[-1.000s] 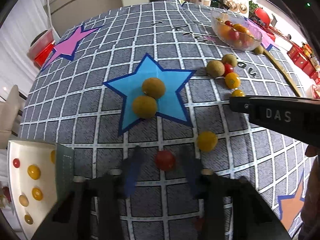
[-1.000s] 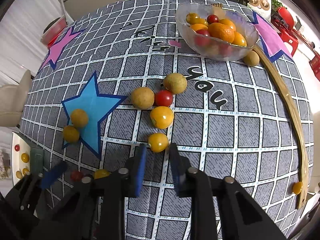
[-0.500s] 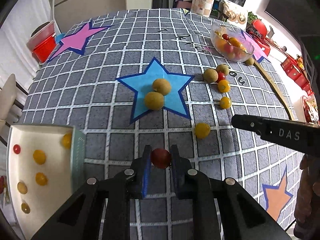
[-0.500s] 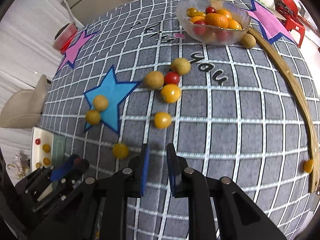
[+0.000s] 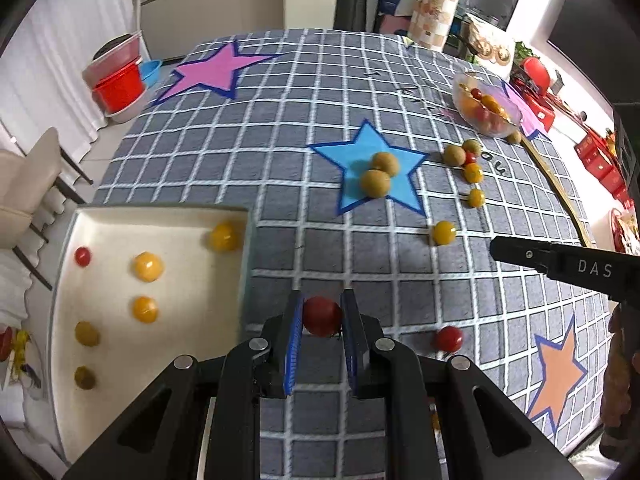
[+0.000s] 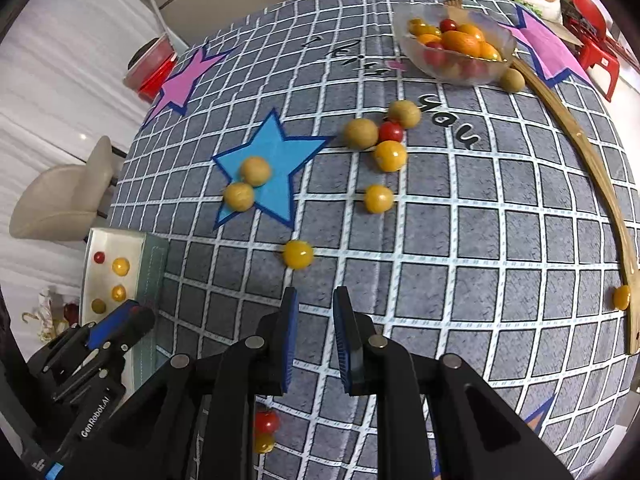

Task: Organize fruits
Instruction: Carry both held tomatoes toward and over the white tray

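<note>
Left wrist view: left gripper has its jaws pinched on a red cherry tomato, held at mid-belly between the blue pads, clear of the cloth it seems.
Just right of it: a second red cherry tomato sits loose on the grey checked tablecloth.
Near left: white tray lies just beside the gripper, with small yellow tomatoes and one red one already in it.
Right gripper: right gripper hovers with its jaws a little apart and nothing between them, cloth showing through the gap.
Just ahead of it: a yellow cherry tomato lies alone on the cloth.
Middle: two brown round fruits touch on the blue star; further right, a cluster of brown, red and yellow fruit.
Far right: glass bowl is piled with fruit.
Handling: tomato looks light, smooth-skinned and soft, likely to squirt sideways or split if squeezed hard; a gentle hold across the widest part is best.
Next call: carry left over the tray wall, release low so it doesn't roll.
</note>
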A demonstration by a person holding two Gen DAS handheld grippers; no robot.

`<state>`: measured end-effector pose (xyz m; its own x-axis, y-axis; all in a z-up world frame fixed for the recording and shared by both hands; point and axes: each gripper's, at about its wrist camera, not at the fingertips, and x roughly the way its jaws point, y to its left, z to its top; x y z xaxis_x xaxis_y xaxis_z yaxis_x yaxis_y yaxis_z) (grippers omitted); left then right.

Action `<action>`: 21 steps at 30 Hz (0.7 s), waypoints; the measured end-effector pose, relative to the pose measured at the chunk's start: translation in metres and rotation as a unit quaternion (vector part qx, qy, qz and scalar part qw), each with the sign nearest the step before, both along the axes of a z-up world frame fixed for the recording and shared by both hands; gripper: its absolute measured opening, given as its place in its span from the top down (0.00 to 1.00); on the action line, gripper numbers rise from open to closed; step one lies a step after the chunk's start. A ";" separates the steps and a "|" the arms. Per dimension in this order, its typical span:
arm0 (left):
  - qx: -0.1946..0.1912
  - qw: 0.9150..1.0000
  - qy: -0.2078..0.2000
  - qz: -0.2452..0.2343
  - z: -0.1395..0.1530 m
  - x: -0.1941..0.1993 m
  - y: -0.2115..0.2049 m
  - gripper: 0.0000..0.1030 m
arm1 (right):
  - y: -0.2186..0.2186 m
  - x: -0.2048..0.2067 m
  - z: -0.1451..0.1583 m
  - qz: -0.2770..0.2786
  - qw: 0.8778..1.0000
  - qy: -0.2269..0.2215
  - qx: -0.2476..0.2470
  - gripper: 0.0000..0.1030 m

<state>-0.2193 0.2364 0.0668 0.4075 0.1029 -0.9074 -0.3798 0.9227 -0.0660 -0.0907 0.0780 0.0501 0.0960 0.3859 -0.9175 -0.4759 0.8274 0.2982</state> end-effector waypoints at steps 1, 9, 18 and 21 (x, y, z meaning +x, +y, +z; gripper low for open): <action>0.000 1.000 0.000 0.003 0.000 -0.003 0.002 0.81 | 0.003 -0.001 0.000 0.002 1.000 -0.005 -0.005 0.81; -0.001 1.000 0.004 0.018 0.000 -0.024 0.012 0.81 | 0.004 0.039 -0.021 -0.035 0.997 -0.044 -0.050 0.62; -0.005 1.000 0.010 0.019 -0.003 -0.028 0.009 0.81 | 0.027 0.057 -0.033 -0.021 0.995 -0.069 -0.067 0.77; -0.006 1.000 0.008 0.019 -0.001 -0.028 0.009 0.81 | 0.026 0.058 -0.031 -0.024 0.996 -0.059 -0.059 0.80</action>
